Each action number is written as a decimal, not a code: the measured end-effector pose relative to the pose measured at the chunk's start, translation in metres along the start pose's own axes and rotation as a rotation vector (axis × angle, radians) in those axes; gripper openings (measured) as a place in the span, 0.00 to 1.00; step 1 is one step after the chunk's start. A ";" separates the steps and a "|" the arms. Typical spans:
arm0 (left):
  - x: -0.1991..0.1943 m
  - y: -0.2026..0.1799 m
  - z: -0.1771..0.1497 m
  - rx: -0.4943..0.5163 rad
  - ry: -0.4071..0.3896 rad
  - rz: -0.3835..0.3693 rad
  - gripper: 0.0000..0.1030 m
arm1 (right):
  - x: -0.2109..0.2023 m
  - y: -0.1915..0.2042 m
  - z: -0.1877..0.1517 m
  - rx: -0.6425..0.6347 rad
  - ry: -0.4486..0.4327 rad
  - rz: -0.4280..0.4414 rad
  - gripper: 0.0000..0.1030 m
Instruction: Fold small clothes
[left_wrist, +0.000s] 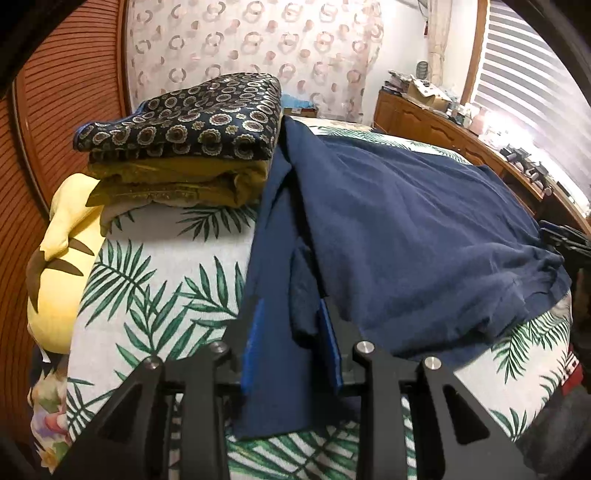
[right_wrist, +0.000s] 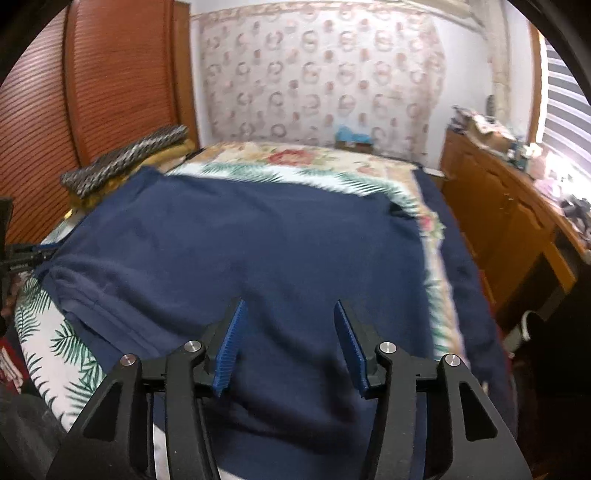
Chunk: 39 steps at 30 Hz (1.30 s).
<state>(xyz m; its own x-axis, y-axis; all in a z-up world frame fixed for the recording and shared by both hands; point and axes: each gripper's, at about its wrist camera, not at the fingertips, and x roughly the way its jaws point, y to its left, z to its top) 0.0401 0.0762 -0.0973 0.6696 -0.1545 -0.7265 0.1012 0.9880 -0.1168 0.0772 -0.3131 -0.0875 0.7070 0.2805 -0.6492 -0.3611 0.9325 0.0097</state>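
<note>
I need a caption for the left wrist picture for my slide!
Left gripper with navy blue cloth garment between its blue pads, beside a folded stack on the leaf-print bedsheet.

Matt navy cloth garment (right_wrist: 258, 251); printed cotton bedspread (left_wrist: 162, 280); glossy ribbed wooden wardrobe (right_wrist: 122, 81)

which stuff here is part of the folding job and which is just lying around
Job: navy garment; folded pile of patterned and mustard cloth; left tongs; right tongs.
Lying about: yellow plush; cluttered wooden dresser; leaf-print bedspread.
</note>
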 end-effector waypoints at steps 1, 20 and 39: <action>-0.001 0.001 -0.001 -0.005 0.003 -0.002 0.28 | 0.006 0.006 0.000 -0.012 0.007 0.009 0.49; -0.017 0.004 -0.013 0.049 -0.004 0.039 0.32 | 0.042 0.040 0.004 -0.073 0.046 0.060 0.50; 0.007 0.015 0.012 0.016 0.048 0.010 0.46 | 0.041 0.036 0.004 -0.061 0.046 0.073 0.50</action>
<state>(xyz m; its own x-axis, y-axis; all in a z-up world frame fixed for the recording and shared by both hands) 0.0556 0.0899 -0.0959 0.6347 -0.1443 -0.7592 0.1071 0.9893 -0.0986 0.0954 -0.2673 -0.1111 0.6495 0.3349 -0.6826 -0.4476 0.8941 0.0128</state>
